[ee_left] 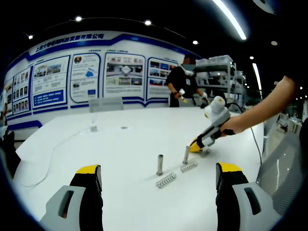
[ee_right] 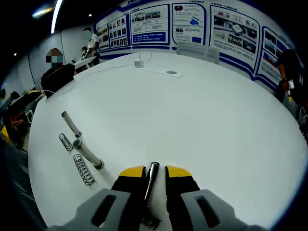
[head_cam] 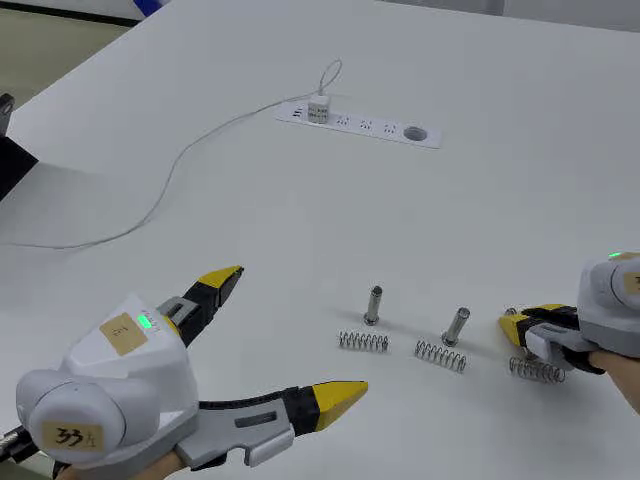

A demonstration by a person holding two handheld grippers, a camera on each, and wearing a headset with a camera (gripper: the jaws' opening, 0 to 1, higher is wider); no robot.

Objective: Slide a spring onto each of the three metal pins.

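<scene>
Could topple the third pin (ee_right: 152, 169) with a sideways nudge from the right gripper (ee_right: 155, 173), narrowed around it — clamped or merely flanking, cannot tell. Could also scatter its spring (head_cam: 536, 371) just beside. Nothing in the left gripper (head_cam: 283, 336), spread wide, well apart. Hard to see the pin's base behind yellow tips.

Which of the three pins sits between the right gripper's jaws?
The rightmost pin in the head view, between the yellow tips of the right gripper. The left pin and middle pin stand free, clear of it.
</scene>
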